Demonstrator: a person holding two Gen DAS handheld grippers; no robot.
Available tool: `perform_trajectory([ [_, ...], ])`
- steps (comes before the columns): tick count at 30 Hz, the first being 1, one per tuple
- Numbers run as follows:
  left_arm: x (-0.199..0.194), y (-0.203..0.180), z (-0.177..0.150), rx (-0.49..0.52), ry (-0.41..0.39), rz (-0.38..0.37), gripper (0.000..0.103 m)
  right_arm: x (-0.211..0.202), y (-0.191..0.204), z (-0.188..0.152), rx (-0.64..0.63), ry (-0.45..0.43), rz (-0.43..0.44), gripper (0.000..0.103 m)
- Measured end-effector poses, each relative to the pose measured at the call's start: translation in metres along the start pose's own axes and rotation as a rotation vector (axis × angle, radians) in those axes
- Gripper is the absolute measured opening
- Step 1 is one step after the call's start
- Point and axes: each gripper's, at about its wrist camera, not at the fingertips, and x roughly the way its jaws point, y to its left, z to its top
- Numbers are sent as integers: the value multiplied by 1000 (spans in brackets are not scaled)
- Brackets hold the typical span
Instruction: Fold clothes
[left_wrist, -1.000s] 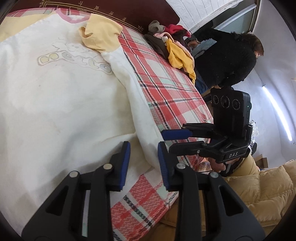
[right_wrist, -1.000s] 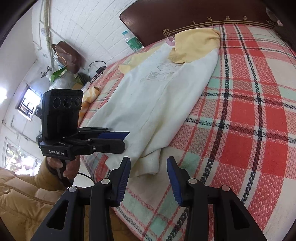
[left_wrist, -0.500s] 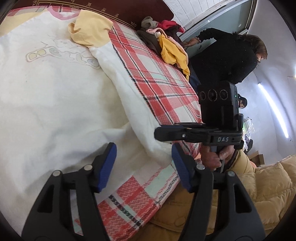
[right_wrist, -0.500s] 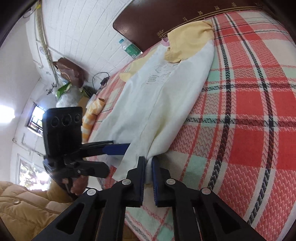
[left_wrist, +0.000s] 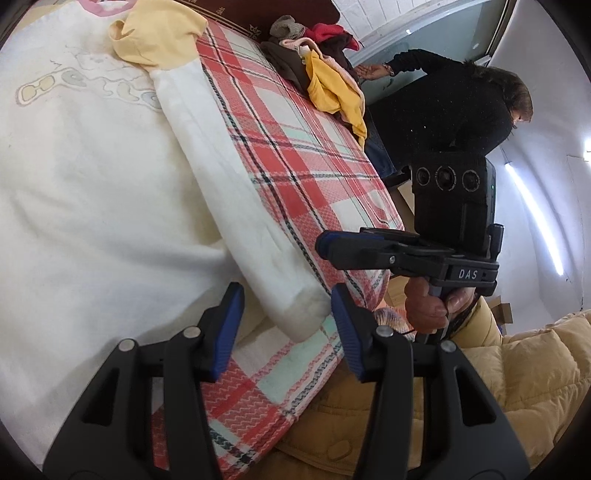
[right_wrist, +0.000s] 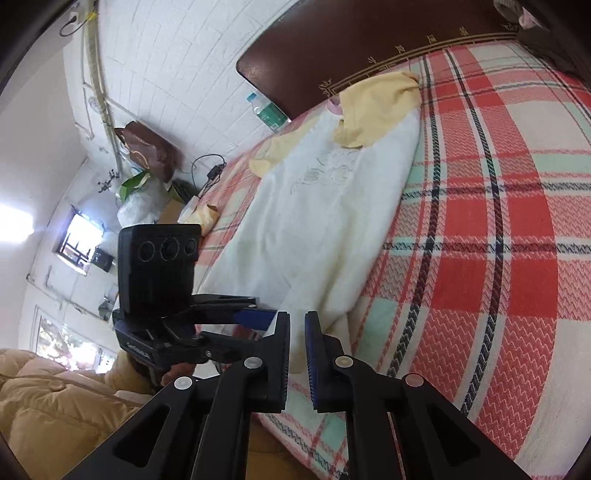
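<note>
Cream garment (left_wrist: 92, 192) lies flat on plaid bedspread (right_wrist: 480, 240), hem at the near bed edge. Right gripper (right_wrist: 296, 354) nearly closed, hem fabric between its pads; actual pinch unclear. Left gripper (left_wrist: 286, 328) spread wide around the folded hem corner. Clothes pile (left_wrist: 317, 62) at far bed corner, headboard (right_wrist: 369, 37) behind, white brick wall (right_wrist: 177, 66).

The cream garment (left_wrist: 96, 192) is made of soft, matt cloth, faintly fuzzy, with sleeves (left_wrist: 159, 31) of thinner yellow fabric. The plaid bedspread (left_wrist: 295, 155) is woven, coarse and matt, with a zigzag texture. The headboard (right_wrist: 369, 40) is finished in glossy dark wood with gilt trim. Matt black plastic is seen on the left gripper (left_wrist: 286, 325) and the right gripper (right_wrist: 297, 354), whose pads (left_wrist: 229, 325) are ribbed blue rubber. A quilted tan jacket (left_wrist: 524, 369) shows a slight sheen.
</note>
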Motion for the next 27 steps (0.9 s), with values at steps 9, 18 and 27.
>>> perform_trajectory([
  [9,-29,9,-11,-28,-61,-11,46,41,5,12,-24,92,12,11],
  [18,-80,16,-32,-15,-165,74,52,52,37,16,-136,114,42,18],
  [27,-140,34,-40,-30,-316,199,63,66,32,-3,-103,220,8,19],
])
